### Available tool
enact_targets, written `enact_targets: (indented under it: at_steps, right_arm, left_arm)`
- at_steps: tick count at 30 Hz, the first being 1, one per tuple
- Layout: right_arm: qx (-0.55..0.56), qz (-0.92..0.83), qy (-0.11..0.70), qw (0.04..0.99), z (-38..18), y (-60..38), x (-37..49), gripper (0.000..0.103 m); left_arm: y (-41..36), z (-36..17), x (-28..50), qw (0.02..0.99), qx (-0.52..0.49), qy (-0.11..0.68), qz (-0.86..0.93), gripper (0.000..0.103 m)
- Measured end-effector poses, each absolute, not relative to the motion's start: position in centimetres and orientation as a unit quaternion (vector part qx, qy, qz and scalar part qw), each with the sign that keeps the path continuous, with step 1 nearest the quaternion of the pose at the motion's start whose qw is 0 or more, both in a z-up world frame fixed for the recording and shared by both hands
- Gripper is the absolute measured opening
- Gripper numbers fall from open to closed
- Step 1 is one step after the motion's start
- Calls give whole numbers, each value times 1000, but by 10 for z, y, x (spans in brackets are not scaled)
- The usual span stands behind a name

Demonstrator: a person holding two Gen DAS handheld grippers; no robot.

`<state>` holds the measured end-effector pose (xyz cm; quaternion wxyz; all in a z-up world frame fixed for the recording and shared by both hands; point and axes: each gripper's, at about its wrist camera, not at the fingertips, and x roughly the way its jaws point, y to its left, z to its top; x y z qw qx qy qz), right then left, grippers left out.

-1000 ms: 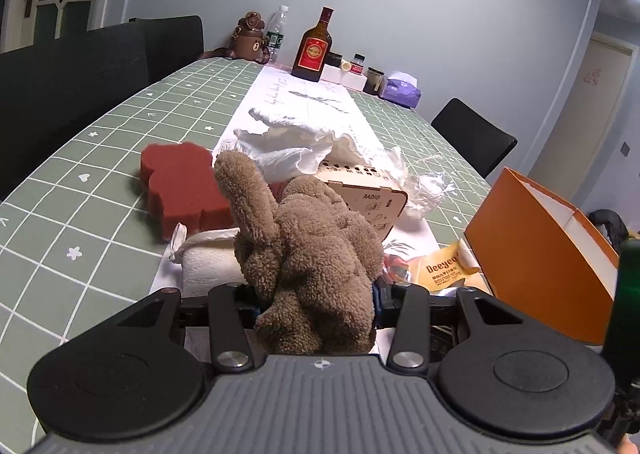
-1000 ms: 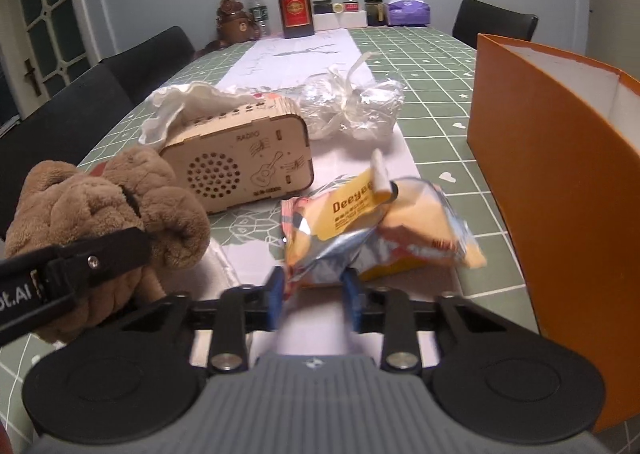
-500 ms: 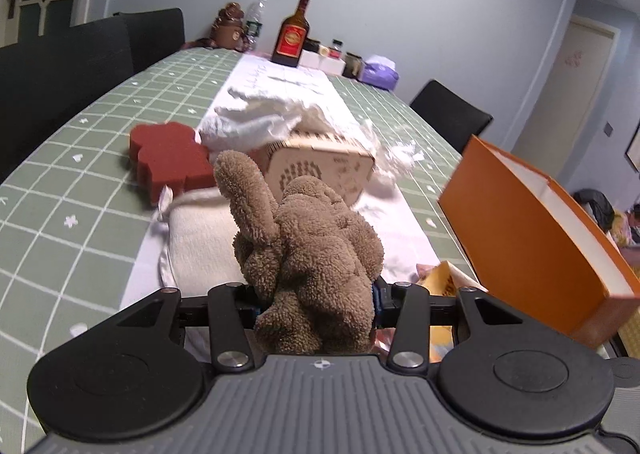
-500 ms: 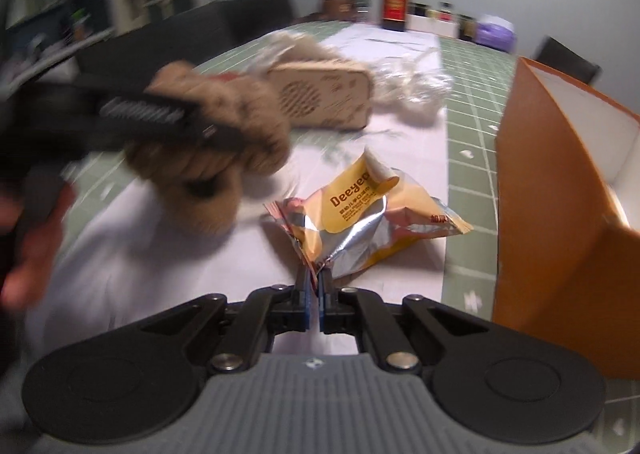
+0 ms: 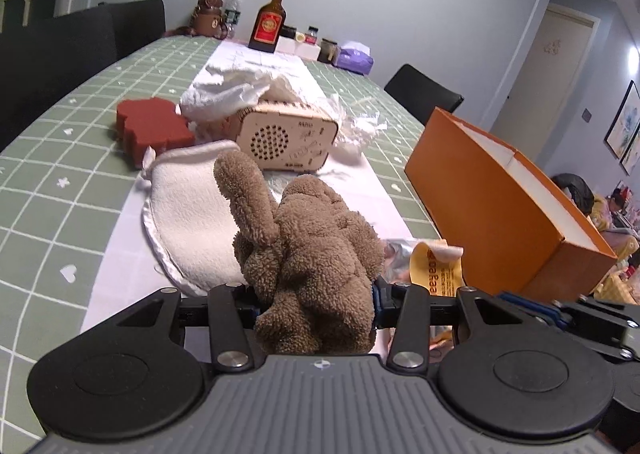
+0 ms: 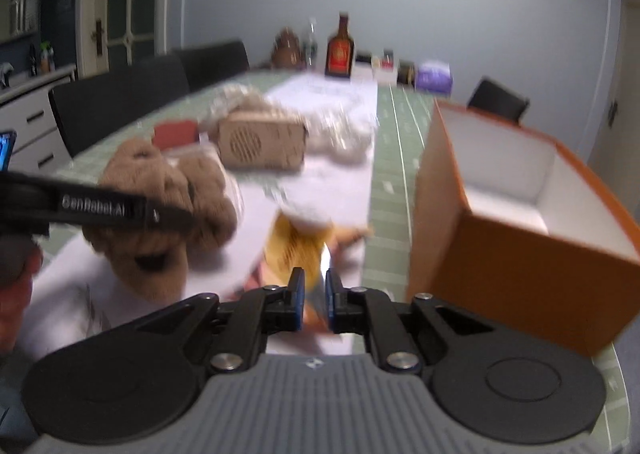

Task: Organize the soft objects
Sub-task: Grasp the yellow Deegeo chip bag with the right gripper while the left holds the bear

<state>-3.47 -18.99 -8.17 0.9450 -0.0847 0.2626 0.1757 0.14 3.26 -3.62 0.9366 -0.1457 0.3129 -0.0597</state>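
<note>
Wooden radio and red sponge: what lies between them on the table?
Left wrist view: a crumpled white cloth sits between the wooden radio and the red sponge, draping over the radio's top.

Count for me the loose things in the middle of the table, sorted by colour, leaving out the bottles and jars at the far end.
Brown: 1, plush toy
Red: 1, sponge
White or cream: 2, mitt, crumpled cloth
Pale wood: 1, toy radio
Yellow: 1, snack bag
Orange: 1, box
Clear: 1, crumpled plastic
Total: 8
</note>
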Motion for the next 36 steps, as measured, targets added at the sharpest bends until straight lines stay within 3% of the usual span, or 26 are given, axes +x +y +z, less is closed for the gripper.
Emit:
enact_targets:
  at_steps: [9,24,25,26,27,28,31,36]
  right_arm:
    - [-53,144,242,958,-100,-166,5,9]
    - [-45,153,274,949,-116,-167,20,9]
    - [-40,159,271,948,-115,-168,19,21]
    - [-32,166,266,949,-112,-170,16,44]
    - [-30,167,255,952,-110,-170,13,58]
    - [-36,161,243,956,-108,-169,9,79]
    - [-73,152,222,960,-108,-162,3,83]
    - [-65,157,268,948,-121,-163,19,82]
  left_arm:
    - [29,-31,8,941,-146,298,-59,51]
    - [30,-39,15,937,-149,312,-60,51]
    - [31,-38,15,937,-148,311,-59,51]
    - [31,-38,15,937,-147,310,-57,51]
    - [32,-38,15,938,-148,310,-56,51]
    - [32,-38,15,937,-149,310,-54,51]
    - [32,-39,16,937,-151,310,-53,51]
    - [33,-42,16,936,-153,313,-53,51]
